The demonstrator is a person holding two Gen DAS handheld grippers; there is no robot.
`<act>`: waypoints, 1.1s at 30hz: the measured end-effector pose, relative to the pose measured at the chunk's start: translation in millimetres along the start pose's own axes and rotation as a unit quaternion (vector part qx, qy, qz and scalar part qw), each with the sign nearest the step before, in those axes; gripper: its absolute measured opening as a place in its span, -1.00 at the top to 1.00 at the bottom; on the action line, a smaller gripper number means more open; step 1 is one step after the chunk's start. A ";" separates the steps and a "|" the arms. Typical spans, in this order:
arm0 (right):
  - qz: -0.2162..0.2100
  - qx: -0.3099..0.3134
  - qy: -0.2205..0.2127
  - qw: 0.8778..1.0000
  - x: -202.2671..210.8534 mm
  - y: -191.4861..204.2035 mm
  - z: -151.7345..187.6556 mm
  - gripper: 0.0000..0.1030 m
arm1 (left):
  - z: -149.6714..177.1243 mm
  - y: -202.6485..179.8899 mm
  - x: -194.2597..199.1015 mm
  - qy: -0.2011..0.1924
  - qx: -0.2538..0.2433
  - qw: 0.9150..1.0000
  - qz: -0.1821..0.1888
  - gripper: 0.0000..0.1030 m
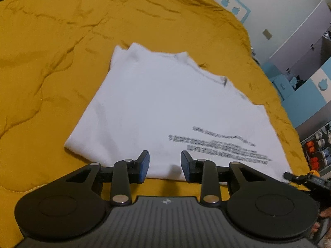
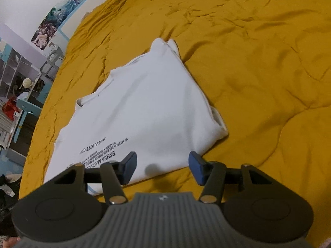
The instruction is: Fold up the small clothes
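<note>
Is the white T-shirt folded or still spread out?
Folded. The white T-shirt lies as a compact rectangle on the mustard quilt, sleeves tucked in, layered edges showing at its right side. Neither claw grips it.

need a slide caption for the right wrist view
Open right tool poised over the near edge of a folded white printed t-shirt on a mustard-yellow quilted bedspread.

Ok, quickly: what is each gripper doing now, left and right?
Left gripper: open, holds nothing, over the shirt edge.
Right gripper: open, holds nothing.
</note>
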State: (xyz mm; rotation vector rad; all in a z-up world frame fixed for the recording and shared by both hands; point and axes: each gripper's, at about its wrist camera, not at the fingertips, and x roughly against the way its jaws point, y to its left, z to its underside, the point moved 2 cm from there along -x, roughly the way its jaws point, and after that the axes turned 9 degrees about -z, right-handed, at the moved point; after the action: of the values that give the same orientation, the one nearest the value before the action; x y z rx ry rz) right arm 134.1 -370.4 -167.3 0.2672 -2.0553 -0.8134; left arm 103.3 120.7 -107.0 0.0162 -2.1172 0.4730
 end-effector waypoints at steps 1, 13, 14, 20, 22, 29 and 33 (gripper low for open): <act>0.004 0.008 0.001 1.000 -0.2 7.4 -1.8 -0.06 | 1.1 2.4 -2.4 0.002 -0.001 1.000 -0.001 0.23; -0.069 0.111 -0.006 0.991 -63.6 116.4 -42.6 -0.10 | -40.0 0.4 4.1 -0.027 0.012 0.998 0.049 0.10; -0.073 0.124 -0.011 0.989 -73.7 124.8 -47.4 -0.10 | -44.1 -0.1 -1.0 -0.025 0.012 0.998 0.048 0.07; -0.137 0.073 -0.019 0.988 -165.0 162.6 -96.7 -0.14 | -42.5 15.3 -38.2 0.005 0.024 1.000 0.009 0.08; -0.152 0.044 -0.019 0.987 -197.8 169.7 -110.2 -0.15 | -38.8 24.5 -42.3 0.003 0.041 0.999 0.027 0.08; -0.095 -0.032 -0.012 0.995 -298.8 170.5 -133.7 -0.17 | -40.1 32.2 -43.8 0.009 0.044 0.998 0.045 0.08; -0.093 -0.047 -0.005 0.995 -317.9 169.0 -128.2 -0.17 | -40.9 33.5 -46.7 0.010 0.043 0.998 0.046 0.08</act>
State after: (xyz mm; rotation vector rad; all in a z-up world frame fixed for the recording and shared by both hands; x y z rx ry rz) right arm 442.2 -150.3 -219.0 0.4065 -2.0163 -1.0235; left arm 156.0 157.7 -135.6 -0.0369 -2.0836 0.6169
